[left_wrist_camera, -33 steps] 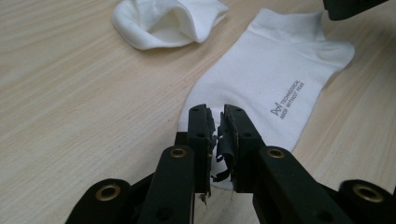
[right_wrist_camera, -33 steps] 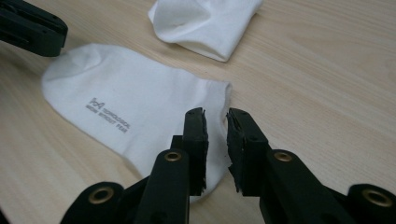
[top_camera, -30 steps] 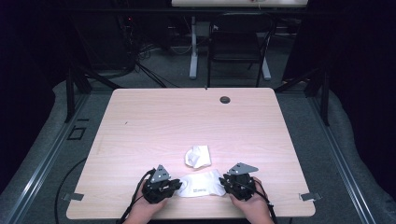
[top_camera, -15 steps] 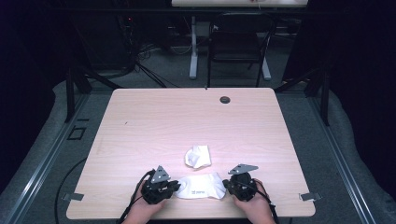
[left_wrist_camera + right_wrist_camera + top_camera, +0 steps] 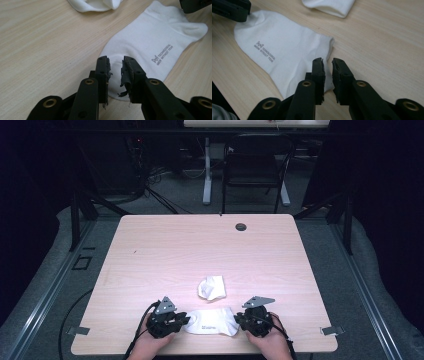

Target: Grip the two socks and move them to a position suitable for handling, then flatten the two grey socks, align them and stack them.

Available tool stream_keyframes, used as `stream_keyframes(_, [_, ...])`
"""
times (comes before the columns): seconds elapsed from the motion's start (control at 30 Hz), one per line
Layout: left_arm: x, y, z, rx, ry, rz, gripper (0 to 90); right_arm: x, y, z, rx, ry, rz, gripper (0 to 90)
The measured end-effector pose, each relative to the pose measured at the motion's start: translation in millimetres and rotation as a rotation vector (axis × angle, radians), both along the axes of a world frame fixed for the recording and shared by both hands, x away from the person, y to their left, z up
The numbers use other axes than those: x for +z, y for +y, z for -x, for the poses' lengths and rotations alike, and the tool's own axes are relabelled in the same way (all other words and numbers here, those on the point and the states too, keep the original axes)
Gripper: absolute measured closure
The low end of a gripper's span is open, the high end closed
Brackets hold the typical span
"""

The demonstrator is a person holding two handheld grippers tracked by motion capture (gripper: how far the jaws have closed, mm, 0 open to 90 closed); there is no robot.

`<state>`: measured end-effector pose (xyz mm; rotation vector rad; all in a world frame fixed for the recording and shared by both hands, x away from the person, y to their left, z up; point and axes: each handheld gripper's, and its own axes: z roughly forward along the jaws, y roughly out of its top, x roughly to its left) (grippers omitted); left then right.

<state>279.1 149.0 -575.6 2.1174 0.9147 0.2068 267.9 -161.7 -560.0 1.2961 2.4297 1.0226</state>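
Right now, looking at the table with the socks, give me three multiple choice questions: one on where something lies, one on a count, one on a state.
1. Where does the flat sock lie?
A. by the table's near edge, between the two tongs
B. at the far edge beside the round hole
C. on the floor

2. How many white socks are on the table?
A. one
B. two
C. four

3. How does the other sock lie?
A. spread flat
B. crumpled
C. hanging off the edge

Answers:
1. A: the high view shows it between the left tongs and right tongs.
2. B: one flat, one crumpled just beyond it.
3. B: it sits bunched in a lump.
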Motion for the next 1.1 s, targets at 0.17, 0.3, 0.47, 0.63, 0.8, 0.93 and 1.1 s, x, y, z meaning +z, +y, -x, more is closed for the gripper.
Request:
stream_keyframes(0.17, [5.4,7.4,-2.1,0.026,-0.011,0.025,65.4,2.7,3.0,-1.1,0.005,-0.042,-0.022,68.8])
stream_keyframes(0.3, [6.8,11.8,-3.4,0.036,-0.022,0.051,55.8,1.5,5.3,-3.7,0.012,-0.069,-0.019,63.0])
stream_keyframes(0.47, [10.7,16.7,-4.4,0.050,-0.044,0.068,52.2,2.7,7.5,-9.3,0.012,-0.083,-0.049,54.8])
stream_keyframes(0.63, [14.4,21.3,-5.1,0.062,-0.053,0.088,50.3,12.4,10.9,-15.6,0.024,-0.118,-0.038,52.0])
stream_keyframes(0.8, [13.8,24.5,-8.7,0.080,-0.041,0.084,50.5,23.6,15.4,-23.1,0.022,-0.149,-0.078,48.4])
stream_keyframes(0.93, [14.3,25.3,-10.3,0.080,-0.053,0.086,50.5,31.4,21.3,-32.3,0.024,-0.155,-0.092,45.3])
stream_keyframes(1.1, [14.3,26.5,-11.3,0.090,-0.050,0.093,50.4,32.8,31.0,-42.4,0.035,-0.158,-0.063,45.9])
